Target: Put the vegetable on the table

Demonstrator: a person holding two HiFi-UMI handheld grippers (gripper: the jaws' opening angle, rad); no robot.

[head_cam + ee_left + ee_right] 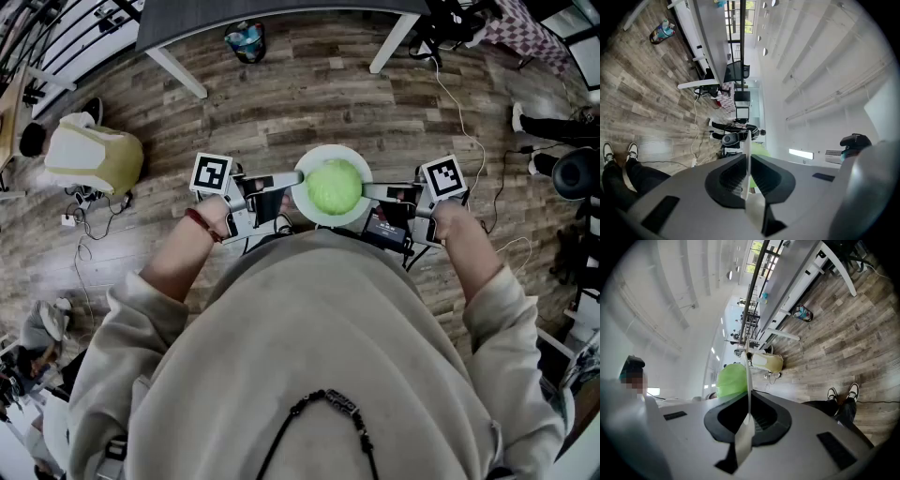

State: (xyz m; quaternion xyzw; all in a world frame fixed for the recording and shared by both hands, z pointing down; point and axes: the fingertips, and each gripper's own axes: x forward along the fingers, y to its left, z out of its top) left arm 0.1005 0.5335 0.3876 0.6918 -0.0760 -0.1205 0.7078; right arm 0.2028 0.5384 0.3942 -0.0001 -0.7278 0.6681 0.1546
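Head view: round plate (330, 151) holds seemingly leafy vegetable (335, 187).

Soft, even indoor light filled the head view, leaving the wooden floor (309, 103) muted and greyish with only faint shadows, while the wide lens bowed its planks toward the frame's edges. In both gripper views the corners fell to black around a round picture, the far windows (740, 11) were blown out to glare, and the ceiling lights (715, 351) showed as small white patches. Close to the lens, the grey bodies of the left hand-held gripper (749, 161) and right hand-held gripper (749, 401) looked soft, and straight lines curved strongly.
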